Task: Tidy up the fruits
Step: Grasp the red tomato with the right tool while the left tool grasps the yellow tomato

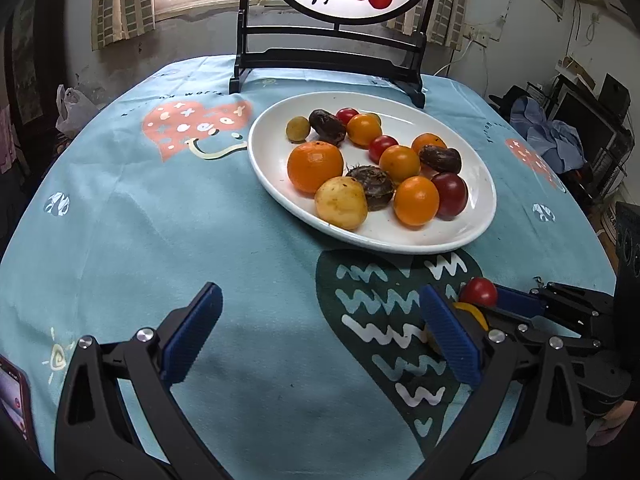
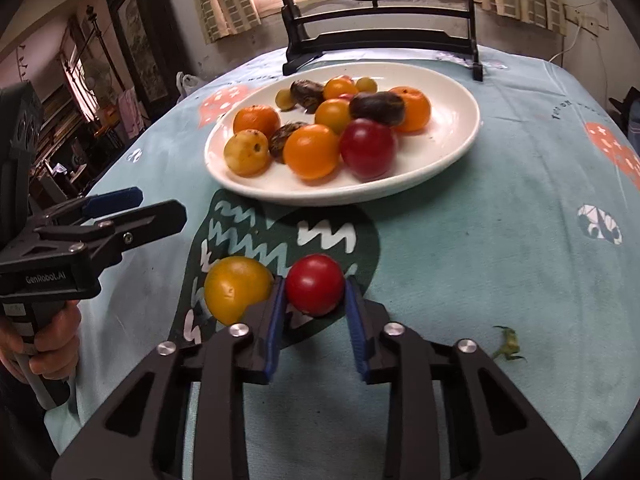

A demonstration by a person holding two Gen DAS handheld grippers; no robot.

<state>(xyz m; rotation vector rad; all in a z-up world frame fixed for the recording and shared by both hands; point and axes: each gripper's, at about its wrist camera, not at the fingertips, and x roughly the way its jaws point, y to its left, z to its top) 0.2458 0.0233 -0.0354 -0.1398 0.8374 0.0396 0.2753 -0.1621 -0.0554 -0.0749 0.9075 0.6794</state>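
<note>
A white plate (image 1: pixel 472 224) (image 2: pixel 452 148) holds several fruits: oranges, red and yellow tomatoes, dark brown fruits. My right gripper (image 2: pixel 315 286) is shut on a red tomato (image 2: pixel 315 285) just above the blue tablecloth, in front of the plate. A yellow tomato (image 2: pixel 237 287) lies on the cloth touching the outside of its left finger. In the left wrist view the red tomato (image 1: pixel 478 292) and right gripper (image 1: pixel 480 300) show at the right. My left gripper (image 1: pixel 320 332) is open and empty above the cloth.
A black wooden stand (image 1: pixel 328 60) with a round painted screen stands behind the plate. A small green stem (image 2: pixel 507 345) lies on the cloth at the right. A phone (image 1: pixel 14 396) sits at the left edge. The round table (image 2: pixel 520 240) drops off all around.
</note>
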